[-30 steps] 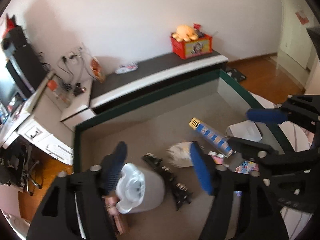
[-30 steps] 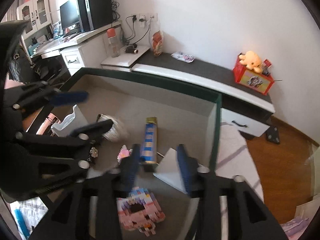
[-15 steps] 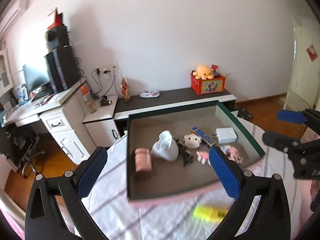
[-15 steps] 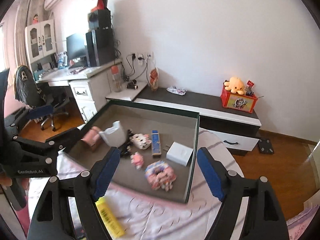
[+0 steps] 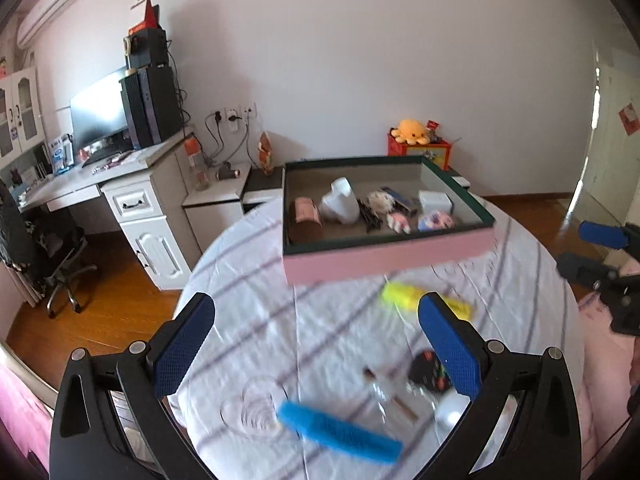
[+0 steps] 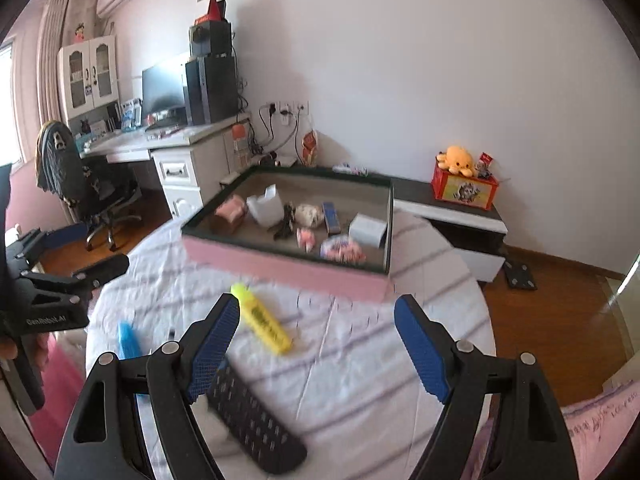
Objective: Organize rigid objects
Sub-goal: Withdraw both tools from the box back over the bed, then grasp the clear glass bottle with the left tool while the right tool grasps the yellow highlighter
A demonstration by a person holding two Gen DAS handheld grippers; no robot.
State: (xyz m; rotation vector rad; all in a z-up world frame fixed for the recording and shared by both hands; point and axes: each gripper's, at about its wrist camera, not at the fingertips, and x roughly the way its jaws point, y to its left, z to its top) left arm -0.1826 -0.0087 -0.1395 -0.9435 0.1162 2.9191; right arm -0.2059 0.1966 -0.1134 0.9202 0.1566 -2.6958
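Left wrist view: the left gripper (image 5: 316, 342) hangs above the round table (image 5: 248, 280), jaws spread wide and holding nothing. At twelve o'clock sits the pink-sided tray (image 5: 388, 258), and inside it a white jug (image 5: 340, 204), a pink cup (image 5: 306, 210) lying at its nine o'clock, a white box (image 5: 435, 201) toward two o'clock, and small toy figures between them. A yellow marker (image 5: 420, 298) lies on the cloth just below the tray's near wall. Down at six o'clock a blue bar (image 5: 340, 432), blurred, rests on the cloth, with a dark round item (image 5: 428, 370) at four o'clock partly behind the right finger.

Over in the right wrist view, the right gripper (image 6: 316, 350) is also wide apart and empty. A black remote (image 6: 252, 420) lies at seven o'clock, running under the left finger. The marker (image 6: 262, 318) sits at eleven o'clock, the tray (image 6: 280, 260) beyond it at twelve.
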